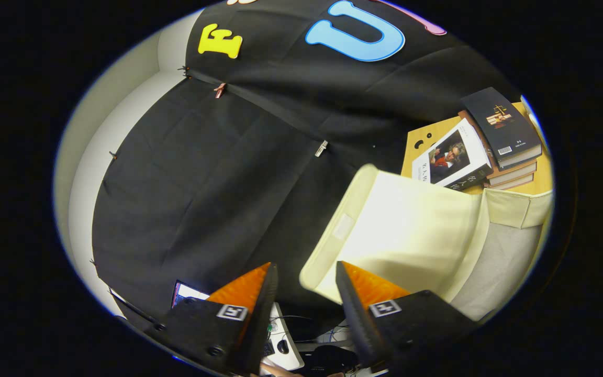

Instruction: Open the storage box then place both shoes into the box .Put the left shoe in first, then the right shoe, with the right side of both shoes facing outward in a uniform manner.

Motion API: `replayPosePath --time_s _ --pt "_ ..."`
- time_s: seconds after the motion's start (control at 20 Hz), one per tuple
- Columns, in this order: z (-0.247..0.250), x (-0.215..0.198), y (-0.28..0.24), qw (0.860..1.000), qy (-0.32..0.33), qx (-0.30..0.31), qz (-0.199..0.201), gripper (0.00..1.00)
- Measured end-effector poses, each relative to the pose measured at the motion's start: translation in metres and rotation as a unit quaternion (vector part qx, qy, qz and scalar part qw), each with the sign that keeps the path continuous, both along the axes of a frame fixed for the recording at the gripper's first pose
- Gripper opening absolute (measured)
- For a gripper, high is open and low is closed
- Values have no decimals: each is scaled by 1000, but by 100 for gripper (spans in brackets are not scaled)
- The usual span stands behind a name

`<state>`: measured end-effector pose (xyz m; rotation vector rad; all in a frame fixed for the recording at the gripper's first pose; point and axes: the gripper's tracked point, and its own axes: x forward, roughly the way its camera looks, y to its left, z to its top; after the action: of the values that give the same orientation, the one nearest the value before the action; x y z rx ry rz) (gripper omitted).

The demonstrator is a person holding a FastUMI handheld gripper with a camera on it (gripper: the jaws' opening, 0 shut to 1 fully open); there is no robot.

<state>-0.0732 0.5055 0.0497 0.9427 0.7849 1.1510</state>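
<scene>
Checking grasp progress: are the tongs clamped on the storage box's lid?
No. The tongs stand apart with nothing between them; the cream lid of the storage box lies just beyond.

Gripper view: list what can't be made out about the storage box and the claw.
- Storage box: its interior floor is cut off by the view's edge and by the claw's finger, so its contents are unknown.
- Books beyond the box: the lower ones are hidden by the box's flap.
- Claw: open, gripping nothing; its body is cut off.
</scene>
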Motion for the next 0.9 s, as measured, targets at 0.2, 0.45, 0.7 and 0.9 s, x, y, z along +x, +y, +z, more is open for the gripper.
replayPosePath --time_s 0.2,0.45,0.7,0.9 --pt "7 -3 -8 999 -44 1 -18 96" --pt "1 2 -39 993 -98 -36 -60 96" --pt "-14 13 -96 974 -158 -111 -117 96" --pt "-25 23 -153 954 -196 -159 -163 96"
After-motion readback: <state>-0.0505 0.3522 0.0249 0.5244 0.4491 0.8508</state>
